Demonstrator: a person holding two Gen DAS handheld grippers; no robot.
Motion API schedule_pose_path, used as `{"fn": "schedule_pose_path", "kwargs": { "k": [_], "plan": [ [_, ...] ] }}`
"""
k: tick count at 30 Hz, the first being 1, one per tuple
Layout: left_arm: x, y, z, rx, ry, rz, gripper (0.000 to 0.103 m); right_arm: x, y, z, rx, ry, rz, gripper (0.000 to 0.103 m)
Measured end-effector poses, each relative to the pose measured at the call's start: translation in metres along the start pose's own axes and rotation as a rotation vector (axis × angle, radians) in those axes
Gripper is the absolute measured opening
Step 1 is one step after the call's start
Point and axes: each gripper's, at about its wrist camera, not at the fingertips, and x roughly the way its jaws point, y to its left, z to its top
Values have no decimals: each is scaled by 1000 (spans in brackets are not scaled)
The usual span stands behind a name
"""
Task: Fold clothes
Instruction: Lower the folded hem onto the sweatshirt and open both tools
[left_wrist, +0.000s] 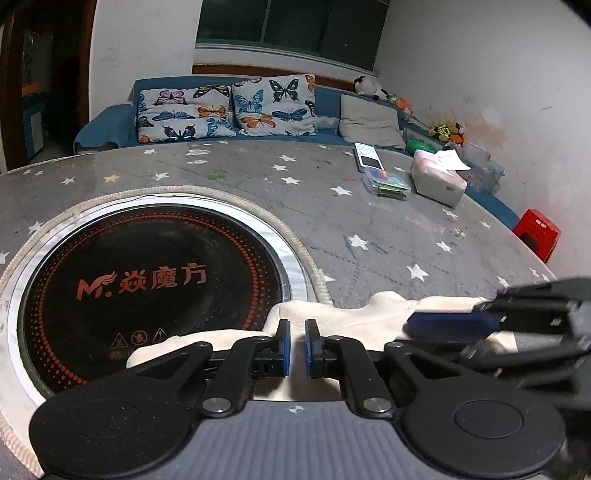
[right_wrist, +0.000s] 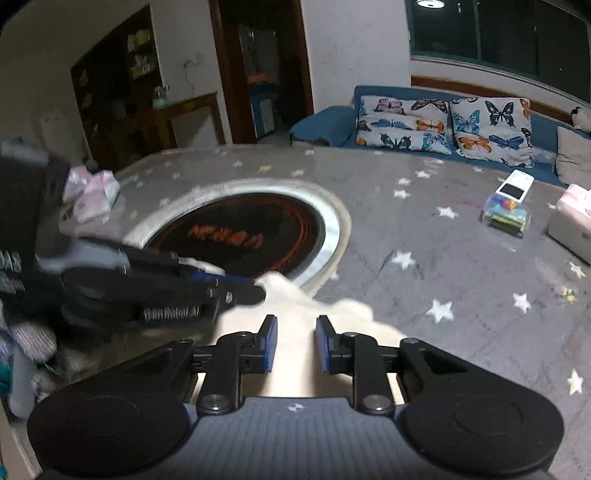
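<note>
A cream cloth (left_wrist: 332, 317) lies at the table's (left_wrist: 258, 173) near edge, partly over the round cooktop (left_wrist: 147, 280); the left gripper (left_wrist: 297, 343) is nearly closed above it; the right gripper (right_wrist: 295, 345) is parted over it.

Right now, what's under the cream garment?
The cream garment lies on the star-print table cover, its left end overlapping the round cooktop and its rim. Whatever lies under its middle is hidden.
</note>
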Motion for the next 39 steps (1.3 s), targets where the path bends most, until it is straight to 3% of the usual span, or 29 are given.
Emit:
{"fn": "schedule_pose_path", "kwargs": {
  "k": [8, 13, 21, 26, 34, 39],
  "plan": [
    [-23, -4, -3, 23, -28, 28, 35, -27, 12, -2, -39, -48, -4, 33],
    [-41, -8, -11, 23, -38, 37, 37, -46, 20, -18, -34, -46, 3, 38],
    [-80, -20, -48, 62, -82, 53, 37, -78, 34, -50, -47, -51, -21, 38],
    [-87, -19, -72, 71, -66, 79, 37, -87, 40, -74, -72, -13, -36, 37],
    [-99, -15, -80, 61, -66, 104, 37, -99, 34, -91, -59, 29, -42, 37],
    [-100, -18, -78, 60, -56, 110, 49, -103, 33, -81, -65, 3, -37, 39]
  ]
}}
